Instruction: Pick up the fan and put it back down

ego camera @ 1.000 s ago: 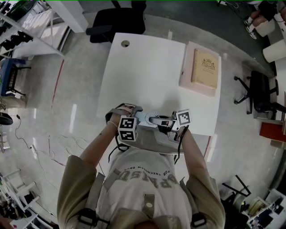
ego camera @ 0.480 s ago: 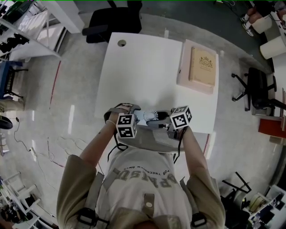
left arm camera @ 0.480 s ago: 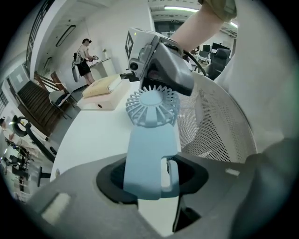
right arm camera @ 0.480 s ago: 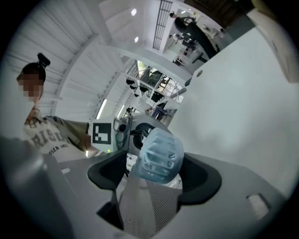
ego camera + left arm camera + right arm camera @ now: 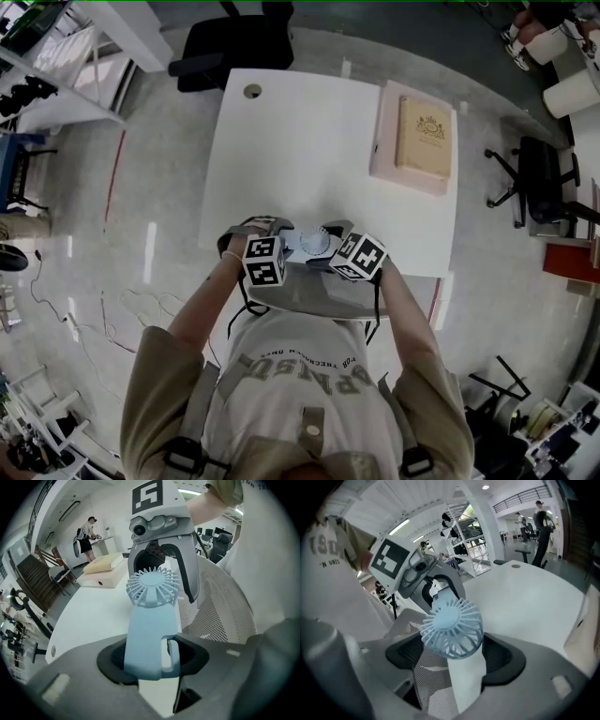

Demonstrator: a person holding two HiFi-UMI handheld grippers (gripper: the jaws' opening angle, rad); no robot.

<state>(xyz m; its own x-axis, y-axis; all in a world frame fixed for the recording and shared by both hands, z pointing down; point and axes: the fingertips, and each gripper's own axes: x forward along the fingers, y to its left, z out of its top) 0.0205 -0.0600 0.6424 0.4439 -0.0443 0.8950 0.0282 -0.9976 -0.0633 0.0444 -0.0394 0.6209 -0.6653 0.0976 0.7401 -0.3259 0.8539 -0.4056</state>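
The white bench [image 5: 309,141] offers broad open surface from its middle to the far left corner. A tan book [image 5: 424,139] on a pink box [image 5: 389,155] sits by the far right edge, and a black chair [image 5: 239,47] stands beyond the far edge. The pale blue fan [image 5: 149,620] is at the near edge, over a perforated grey panel [image 5: 328,295], between both grippers. The left gripper [image 5: 151,665] pinches its handle, jaws partly apart around it. The right gripper [image 5: 457,667] has just been opening — its jaws stand spread wide, with the fan's round grille between them and the pads not pressing on it.
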